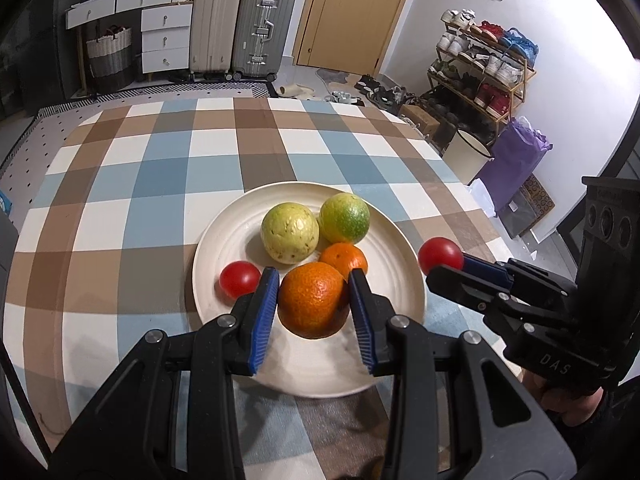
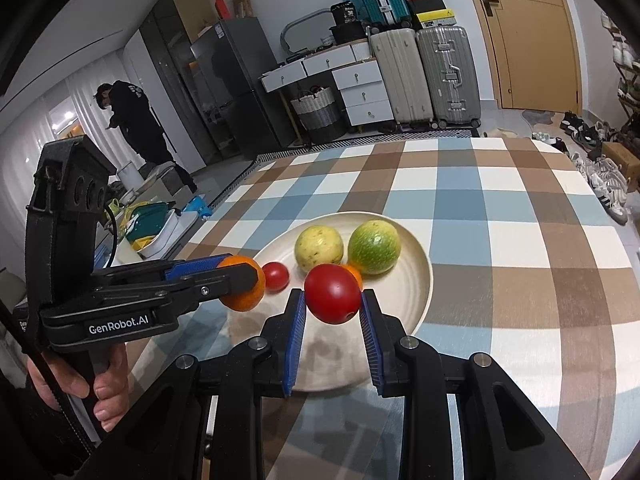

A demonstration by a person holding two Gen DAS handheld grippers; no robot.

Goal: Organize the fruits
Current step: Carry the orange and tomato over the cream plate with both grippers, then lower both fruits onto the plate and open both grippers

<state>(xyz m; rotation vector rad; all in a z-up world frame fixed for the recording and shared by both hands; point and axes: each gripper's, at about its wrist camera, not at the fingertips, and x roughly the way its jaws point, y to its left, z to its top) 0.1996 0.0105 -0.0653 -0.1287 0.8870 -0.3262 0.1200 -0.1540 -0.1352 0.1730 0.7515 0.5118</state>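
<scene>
Cream plate (image 1: 404, 280) collects the fruit: left gripper (image 1: 314, 284) clamps an orange (image 1: 312, 304) above it, right gripper (image 2: 333, 300) pinches a tomato (image 2: 332, 294), likely both bound for the plate.

The left tongs (image 2: 240, 276) read "GenRobot.AI"; the right tongs (image 1: 444, 264) read "DAS".

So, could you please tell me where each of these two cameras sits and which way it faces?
Left wrist: on the left gripper, facing along its fingers over the plate toward suitcases and a door; it clamps a large orange; the right gripper enters at right.
Right wrist: on the right gripper, clamping a tomato, facing the plate and suitcases; the left gripper and left hand show at left.
Shared: plate, guava, green citrus, second tomato.
</scene>
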